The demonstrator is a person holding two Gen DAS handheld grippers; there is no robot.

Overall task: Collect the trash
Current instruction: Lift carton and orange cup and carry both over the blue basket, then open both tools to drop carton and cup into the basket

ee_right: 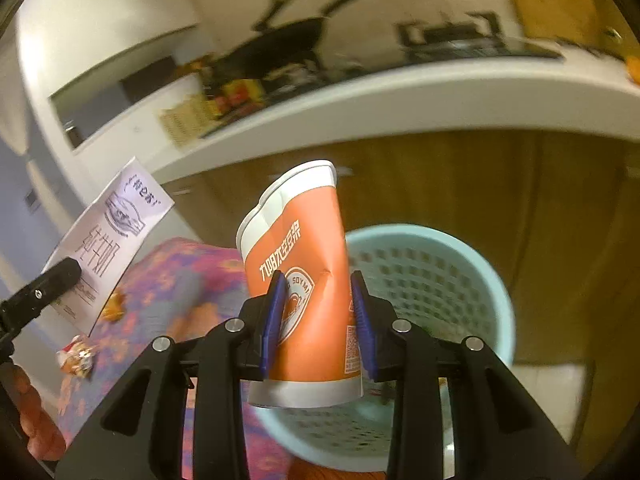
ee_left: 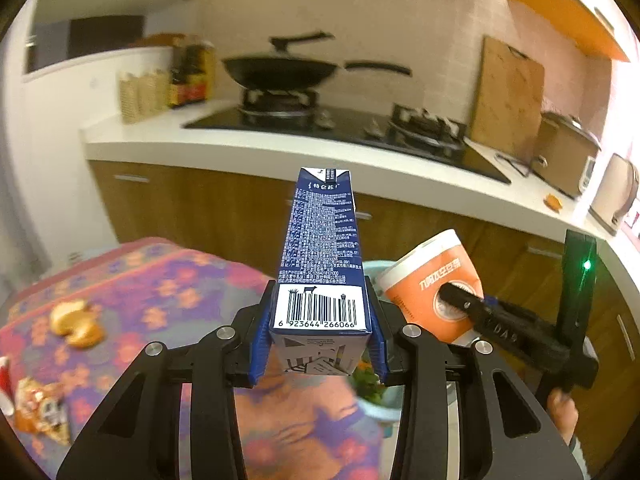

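My left gripper point(ee_left: 318, 328) is shut on a blue milk carton point(ee_left: 320, 256), held upright above the table edge. My right gripper point(ee_right: 318, 312) is shut on a crushed orange paper cup point(ee_right: 300, 272), held over a light blue mesh trash basket point(ee_right: 472, 264). The cup point(ee_left: 436, 280) and the right gripper point(ee_left: 460, 300) show at the right of the left wrist view, with the basket's rim point(ee_left: 380, 412) below them. The carton point(ee_right: 112, 236) and a left finger point(ee_right: 44, 284) show at the left of the right wrist view.
A floral tablecloth point(ee_left: 140, 280) carries orange peel point(ee_left: 76, 322) and a snack wrapper point(ee_left: 40, 408), also seen in the right wrist view point(ee_right: 78, 356). Behind stand wooden cabinets point(ee_left: 200, 200) and a white counter point(ee_left: 240, 144) with a hob, a wok point(ee_left: 280, 70) and a cutting board point(ee_left: 508, 96).
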